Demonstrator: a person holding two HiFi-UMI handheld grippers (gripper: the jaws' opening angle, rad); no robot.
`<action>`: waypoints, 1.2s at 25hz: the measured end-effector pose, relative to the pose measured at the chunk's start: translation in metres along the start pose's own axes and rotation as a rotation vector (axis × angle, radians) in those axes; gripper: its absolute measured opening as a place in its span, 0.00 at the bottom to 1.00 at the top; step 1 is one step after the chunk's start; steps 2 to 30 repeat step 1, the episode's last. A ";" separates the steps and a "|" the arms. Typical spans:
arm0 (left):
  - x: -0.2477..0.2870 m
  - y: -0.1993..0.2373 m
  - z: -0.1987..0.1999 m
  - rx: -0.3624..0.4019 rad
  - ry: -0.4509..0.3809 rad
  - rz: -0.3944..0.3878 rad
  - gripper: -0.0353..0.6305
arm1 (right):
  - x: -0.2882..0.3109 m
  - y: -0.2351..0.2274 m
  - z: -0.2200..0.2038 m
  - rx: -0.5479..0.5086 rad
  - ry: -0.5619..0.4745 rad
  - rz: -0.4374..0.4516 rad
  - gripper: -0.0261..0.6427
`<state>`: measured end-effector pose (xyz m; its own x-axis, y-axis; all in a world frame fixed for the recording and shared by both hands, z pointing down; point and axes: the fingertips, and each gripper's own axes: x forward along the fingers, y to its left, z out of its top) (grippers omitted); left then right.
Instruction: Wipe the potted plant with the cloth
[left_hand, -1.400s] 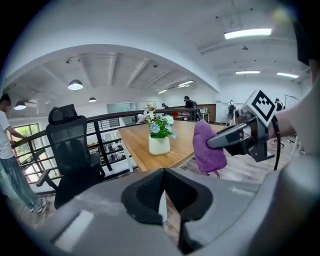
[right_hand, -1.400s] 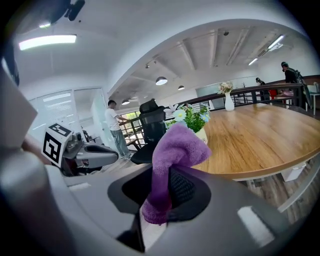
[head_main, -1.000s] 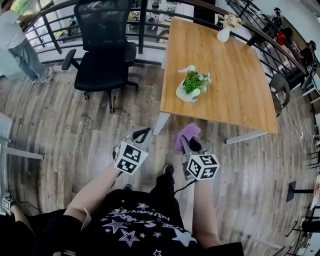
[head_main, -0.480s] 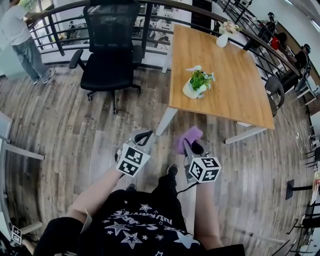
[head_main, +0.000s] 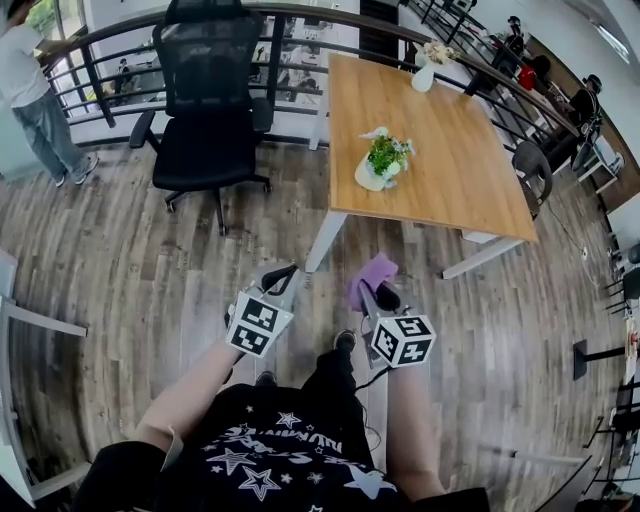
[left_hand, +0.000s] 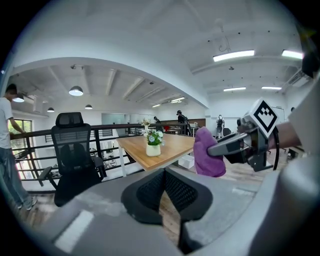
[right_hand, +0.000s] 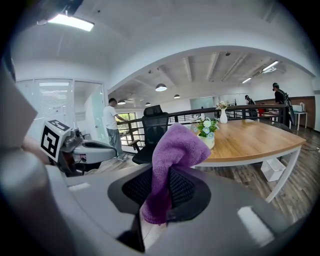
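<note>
While the right gripper (head_main: 374, 298) clamps the purple cloth (head_main: 372, 276) and the left gripper (head_main: 281, 274) sits closed and empty, the potted plant (head_main: 381, 160) stands well apart on the near-left corner of the far table (head_main: 460, 190) — the approach step, I judge — and next the cloth must reach its leaves.

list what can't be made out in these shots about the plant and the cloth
- Potted plant: head view, too small to show dust or leaf detail; right gripper view, the purple cloth overlaps its pot.
- Cloth's lower end: right gripper view, buried between the jaws of the right gripper.
- Person at far left: head view, cut off by the left edge.
</note>
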<state>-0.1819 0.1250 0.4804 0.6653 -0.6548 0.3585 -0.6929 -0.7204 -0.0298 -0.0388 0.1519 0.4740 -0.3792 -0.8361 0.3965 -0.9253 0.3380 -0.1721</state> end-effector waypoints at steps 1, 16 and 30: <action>-0.004 -0.002 0.000 -0.001 -0.003 -0.002 0.06 | -0.003 0.003 -0.001 -0.001 -0.001 -0.002 0.16; -0.004 -0.002 0.000 -0.001 -0.003 -0.002 0.06 | -0.003 0.003 -0.001 -0.001 -0.001 -0.002 0.16; -0.004 -0.002 0.000 -0.001 -0.003 -0.002 0.06 | -0.003 0.003 -0.001 -0.001 -0.001 -0.002 0.16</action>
